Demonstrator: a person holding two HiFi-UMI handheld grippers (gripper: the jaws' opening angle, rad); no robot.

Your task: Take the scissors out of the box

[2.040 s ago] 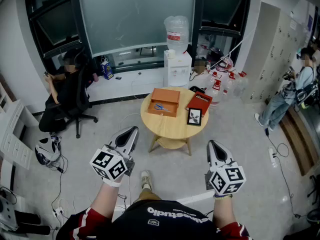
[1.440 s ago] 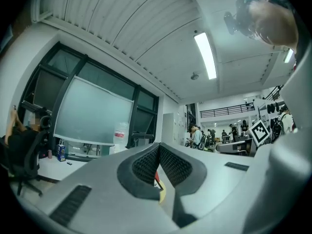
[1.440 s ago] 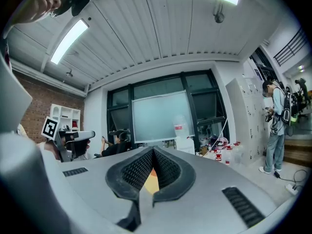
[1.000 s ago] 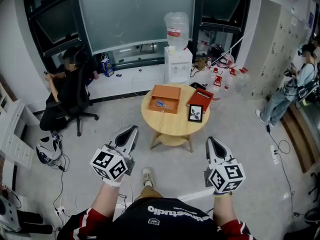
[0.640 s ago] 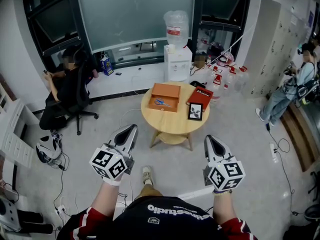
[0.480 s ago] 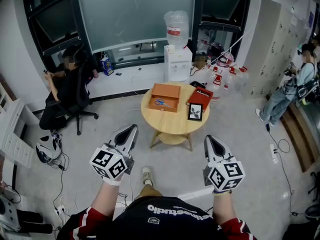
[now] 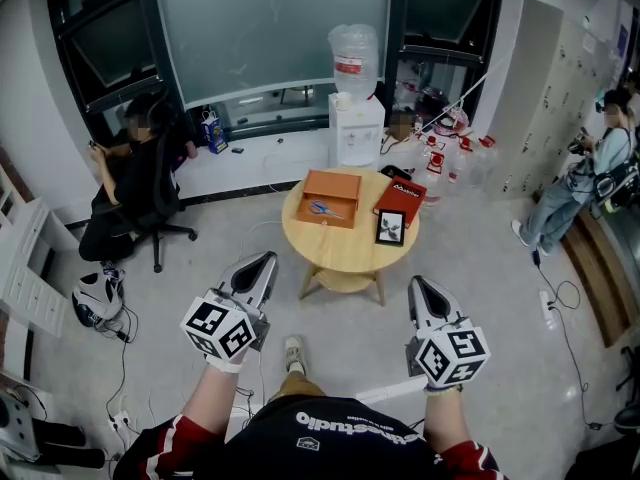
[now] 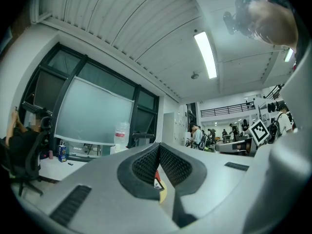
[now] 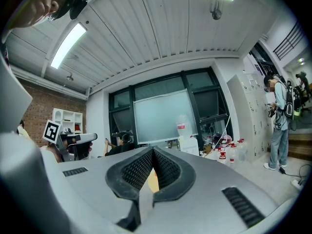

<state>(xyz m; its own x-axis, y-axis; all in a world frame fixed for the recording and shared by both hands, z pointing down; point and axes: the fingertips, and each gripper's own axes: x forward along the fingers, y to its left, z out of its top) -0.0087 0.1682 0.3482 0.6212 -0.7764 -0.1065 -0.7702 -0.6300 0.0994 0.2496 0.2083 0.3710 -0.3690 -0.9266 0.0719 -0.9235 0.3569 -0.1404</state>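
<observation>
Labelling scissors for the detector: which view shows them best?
Head view: the scissors lie in the open orange box on the round table, small but unblocked. Both gripper views look past shut jaws toward the room; neither shows the scissors.

The left hand-held gripper [image 7: 262,263] and right hand-held gripper [image 7: 420,286] pointed forward, side by side, jaws closed and empty.

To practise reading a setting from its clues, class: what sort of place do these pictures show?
Probably an office or lab workspace. Clues: a water dispenser behind the round table, a person seated in a wheeled office chair, and grey lockers along the right side.
</observation>
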